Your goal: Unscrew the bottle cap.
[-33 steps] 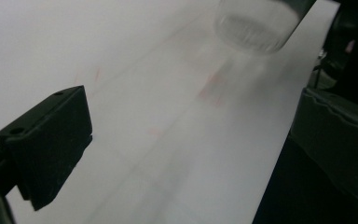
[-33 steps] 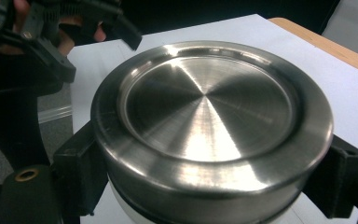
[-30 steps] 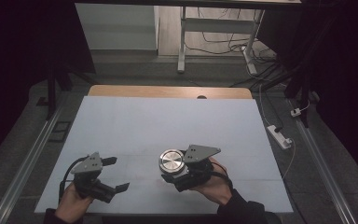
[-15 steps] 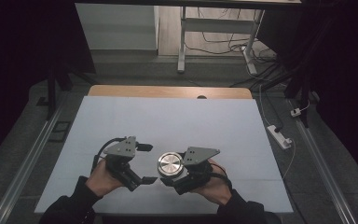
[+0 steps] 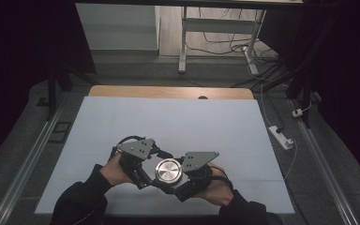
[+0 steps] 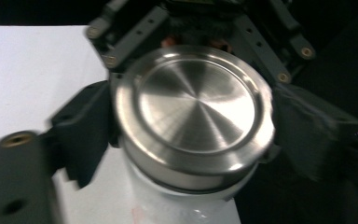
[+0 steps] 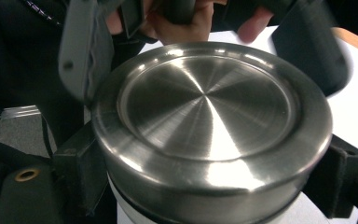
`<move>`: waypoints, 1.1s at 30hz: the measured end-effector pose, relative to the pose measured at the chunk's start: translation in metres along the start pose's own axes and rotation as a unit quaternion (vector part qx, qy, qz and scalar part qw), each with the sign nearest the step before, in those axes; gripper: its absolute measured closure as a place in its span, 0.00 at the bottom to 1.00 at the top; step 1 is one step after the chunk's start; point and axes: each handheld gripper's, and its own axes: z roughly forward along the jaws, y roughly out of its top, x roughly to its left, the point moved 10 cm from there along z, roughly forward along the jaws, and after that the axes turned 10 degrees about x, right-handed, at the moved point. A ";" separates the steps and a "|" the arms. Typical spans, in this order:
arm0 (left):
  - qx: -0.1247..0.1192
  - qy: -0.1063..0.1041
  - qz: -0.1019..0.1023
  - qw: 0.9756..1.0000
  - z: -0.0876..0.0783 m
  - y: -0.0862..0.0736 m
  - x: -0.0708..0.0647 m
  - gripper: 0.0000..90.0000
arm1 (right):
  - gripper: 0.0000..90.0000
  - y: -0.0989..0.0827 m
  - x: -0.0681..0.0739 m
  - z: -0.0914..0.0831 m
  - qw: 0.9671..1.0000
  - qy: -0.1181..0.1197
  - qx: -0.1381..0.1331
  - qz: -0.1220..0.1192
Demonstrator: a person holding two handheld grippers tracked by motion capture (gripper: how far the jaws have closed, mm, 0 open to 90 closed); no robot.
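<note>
Jar (image 5: pixel 168 172) with a brushed steel lid (image 7: pixel 212 116) and a white body (image 6: pixel 182 205), held just above the table near the middle of its near edge. Right gripper (image 5: pixel 176 180): jaws closed against the white body just under the lid, one on each side, as the right gripper view shows; this grip appears to steady the jar against turning. Left gripper (image 5: pixel 152 164): jaws spread wide on either side of the lid's rim; whether the pads press the rim is not clear in the blurred left gripper view. Judged from this arrangement, one gripper anchors the body so that the other can twist the lid; the lid sits fully on. Both hands come in from the near edge, sleeves dark. Table (image 5: pixel 178 117): a pale, plain sheet over a wooden top whose far edge is exposed. Beyond the far edge: a dark room, metal frame legs (image 5: pixel 183 42) and loose cables on the floor; a white power strip (image 5: pixel 281 137) lies off the table's right edge.
</note>
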 end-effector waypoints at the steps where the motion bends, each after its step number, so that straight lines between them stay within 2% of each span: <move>1: 0.001 0.007 -0.004 1.000 0.000 0.000 0.000 0.21 | 0.16 0.000 0.000 0.000 1.000 -0.002 0.001 -0.002; 4: 0.000 0.037 -0.019 0.999 -0.002 0.001 0.003 0.23 | 0.16 -0.001 -0.006 -0.001 1.000 -0.017 0.000 0.012; 6: -0.003 0.065 -0.038 0.997 -0.002 0.003 0.006 0.23 | 0.16 -0.001 -0.009 -0.001 1.000 -0.023 0.001 0.016; 10: -0.017 0.088 -0.079 0.993 -0.001 0.006 0.012 0.23 | 0.16 -0.002 -0.020 -0.006 0.998 -0.057 -0.005 0.032; 11: -0.019 0.092 -0.086 0.992 0.000 0.006 0.013 0.23 | 0.16 -0.002 -0.020 -0.006 0.998 -0.057 -0.005 0.032; 13: -0.024 0.105 -0.106 0.989 0.001 0.008 0.015 0.24 | 0.16 -0.002 -0.023 -0.007 0.997 -0.069 -0.005 0.036; 16: -0.023 0.123 -0.125 0.984 0.003 0.009 0.018 0.24 | 0.16 -0.004 -0.029 -0.008 0.995 -0.092 -0.005 0.045; 17: -0.022 0.129 -0.133 0.982 0.003 0.009 0.019 0.24 | 0.16 -0.004 -0.029 -0.008 0.995 -0.092 -0.005 0.045; 21: -0.020 0.150 -0.147 0.977 0.005 0.011 0.021 0.24 | 0.16 -0.004 -0.033 -0.008 0.992 -0.115 -0.004 0.047; 24: -0.013 0.163 -0.151 0.975 0.005 0.013 0.021 0.24 | 0.16 -0.004 -0.034 -0.009 0.991 -0.122 -0.004 0.050; 28: -0.004 0.188 -0.167 0.968 0.007 0.014 0.023 0.24 | 0.16 -0.005 -0.037 -0.008 0.988 -0.141 -0.004 0.061; 30: 0.000 0.194 -0.169 0.966 0.007 0.015 0.023 0.24 | 0.16 -0.005 -0.038 -0.008 0.987 -0.144 -0.004 0.064; 33: 0.009 0.184 -0.175 0.967 0.006 0.014 0.024 0.23 | 0.16 -0.005 -0.038 -0.008 0.986 -0.149 -0.005 0.070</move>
